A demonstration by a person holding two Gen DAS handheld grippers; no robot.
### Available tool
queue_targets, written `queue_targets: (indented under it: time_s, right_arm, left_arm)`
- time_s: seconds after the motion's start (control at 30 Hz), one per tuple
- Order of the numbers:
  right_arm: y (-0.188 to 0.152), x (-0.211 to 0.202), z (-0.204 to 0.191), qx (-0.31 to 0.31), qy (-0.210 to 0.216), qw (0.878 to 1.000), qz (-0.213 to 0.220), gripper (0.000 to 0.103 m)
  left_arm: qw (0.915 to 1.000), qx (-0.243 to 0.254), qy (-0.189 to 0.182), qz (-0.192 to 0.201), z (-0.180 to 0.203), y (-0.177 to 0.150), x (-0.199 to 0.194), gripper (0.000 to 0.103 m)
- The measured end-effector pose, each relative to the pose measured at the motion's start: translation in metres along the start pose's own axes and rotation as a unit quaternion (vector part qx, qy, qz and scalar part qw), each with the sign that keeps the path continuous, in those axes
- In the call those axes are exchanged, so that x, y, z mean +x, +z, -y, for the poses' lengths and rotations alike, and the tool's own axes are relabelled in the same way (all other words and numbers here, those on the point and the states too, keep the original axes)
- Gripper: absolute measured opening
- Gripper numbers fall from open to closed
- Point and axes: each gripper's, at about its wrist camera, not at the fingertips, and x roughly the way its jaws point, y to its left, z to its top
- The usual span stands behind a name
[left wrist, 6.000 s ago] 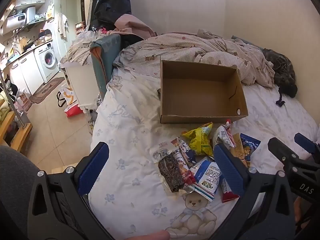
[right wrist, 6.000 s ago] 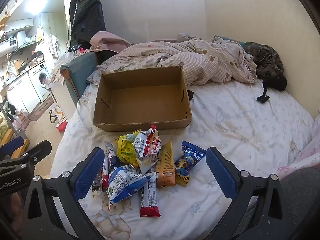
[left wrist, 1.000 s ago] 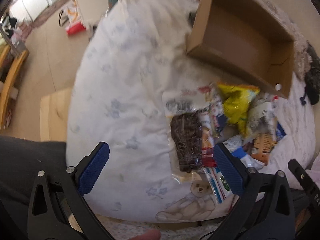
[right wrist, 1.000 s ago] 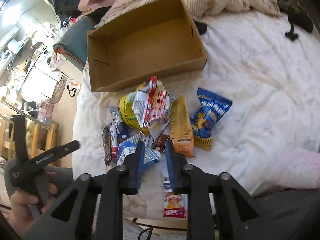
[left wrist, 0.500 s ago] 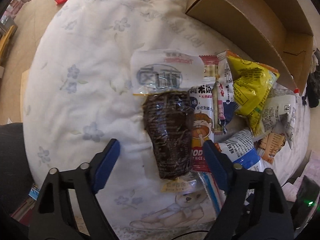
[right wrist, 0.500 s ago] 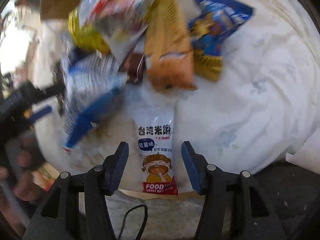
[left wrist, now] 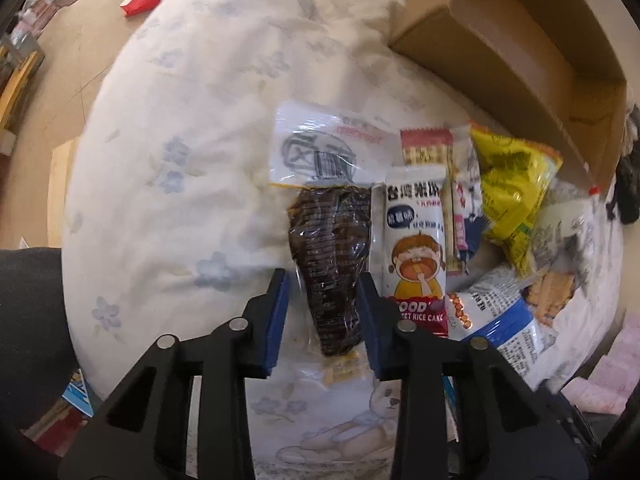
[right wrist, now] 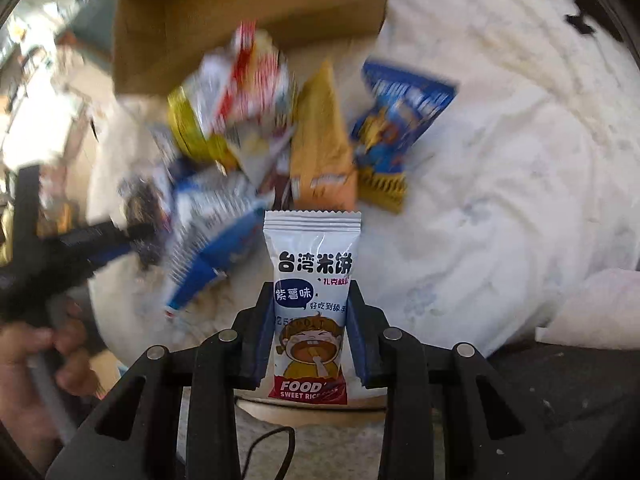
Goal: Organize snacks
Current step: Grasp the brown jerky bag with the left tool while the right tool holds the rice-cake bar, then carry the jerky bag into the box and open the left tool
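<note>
Altogether, one cardboard box (left wrist: 516,36) lies open on the floral bedsheet (left wrist: 180,160), and the snack pile just in front of it holds roughly nine packets — the blur in the right wrist view keeps the count loose. Two are white sweet rice cake packets: one lying in the pile (left wrist: 416,240), the other (right wrist: 312,304) apart from it near the bed's edge. There is one dark brown clear-wrapped snack (left wrist: 332,264), one yellow bag (left wrist: 512,184), one orange packet (right wrist: 320,148) and one blue bag (right wrist: 400,120).

A second ago the left gripper (left wrist: 324,308) stood wide apart high over the pile, and the right gripper (right wrist: 308,332) was pinched shut on nothing. Now both are lower (the pile fills each view). The left jaws are closing, narrow, on either side of the dark brown snack, pads at its wrapper. The right jaws are closing too — clamped on the sides of the separate rice cake packet.
</note>
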Motion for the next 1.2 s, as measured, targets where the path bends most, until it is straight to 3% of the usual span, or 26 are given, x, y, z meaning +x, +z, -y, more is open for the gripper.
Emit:
queue_targets:
  time_s: [0.03, 0.1, 0.13, 0.27, 0.3, 0.33, 0.37, 0.43, 0.5, 0.63, 0.77, 0.83, 0.9, 1.07, 1.2]
  right_arm:
    - [-0.001, -0.01, 0.001, 0.003, 0.01, 1.0, 0.02, 0.034]
    - [-0.005, -0.02, 0.008, 0.005, 0.021, 0.999, 0.04, 0.034]
    - [-0.006, -0.021, 0.005, 0.006, 0.025, 0.999, 0.045, 0.034]
    - [-0.002, -0.019, 0.009, 0.008, 0.032, 0.999, 0.042, 0.034]
    - [0.0, -0.02, 0.01, 0.007, 0.033, 0.999, 0.041, 0.034]
    - [0.0, -0.022, 0.008, 0.007, 0.035, 0.999, 0.04, 0.034]
    - [0.0, -0.021, 0.007, 0.007, 0.037, 0.999, 0.039, 0.034]
    - [-0.004, -0.018, 0.007, 0.007, 0.039, 0.998, 0.039, 0.034]
    - [0.0, -0.023, 0.011, 0.008, 0.041, 0.998, 0.037, 0.034]
    - [0.003, -0.024, 0.012, 0.011, 0.044, 0.998, 0.035, 0.034]
    - [0.004, -0.02, 0.012, 0.01, 0.042, 0.999, 0.031, 0.034]
    - [0.004, -0.019, 0.012, 0.011, 0.041, 0.999, 0.029, 0.034]
    - [0.005, -0.019, 0.014, 0.014, 0.042, 0.999, 0.03, 0.034]
    - [0.005, -0.021, 0.015, 0.02, 0.048, 0.998, 0.035, 0.034]
    - [0.004, -0.024, 0.014, 0.02, 0.052, 0.998, 0.039, 0.034]
  left_arm:
    - [1.0, -0.003, 0.002, 0.004, -0.001, 0.0, -0.005, 0.02]
    - [1.0, -0.009, 0.002, 0.004, -0.002, 0.003, -0.009, 0.019]
    - [0.9999, -0.011, 0.008, 0.005, -0.004, 0.002, -0.01, 0.01]
    - [0.9999, -0.017, 0.002, 0.001, -0.02, 0.003, -0.019, 0.012]
    - [0.9997, -0.022, 0.003, -0.004, -0.024, 0.003, -0.017, 0.014]
    - [0.9996, -0.028, 0.003, -0.009, -0.028, 0.003, -0.013, 0.028]
    - [0.999, -0.043, -0.005, -0.014, -0.032, 0.004, -0.01, 0.051]
    - [0.9972, -0.068, -0.03, -0.013, -0.038, 0.002, -0.01, 0.067]
    - [0.9981, -0.058, -0.021, -0.005, -0.032, 0.003, -0.01, 0.069]
    - [0.9992, -0.008, 0.036, -0.013, -0.009, 0.006, 0.008, 0.069]
    - [0.9983, -0.004, 0.058, -0.008, 0.007, 0.005, 0.019, 0.09]
    - [0.9973, 0.018, 0.07, -0.01, 0.022, 0.004, 0.027, 0.094]
    - [0.995, 0.051, 0.085, -0.007, 0.033, -0.001, 0.033, 0.093]
    - [0.9958, 0.037, 0.082, 0.013, 0.023, -0.014, 0.016, 0.052]
    - [0.997, 0.03, 0.069, 0.02, 0.011, -0.016, 0.001, 0.043]
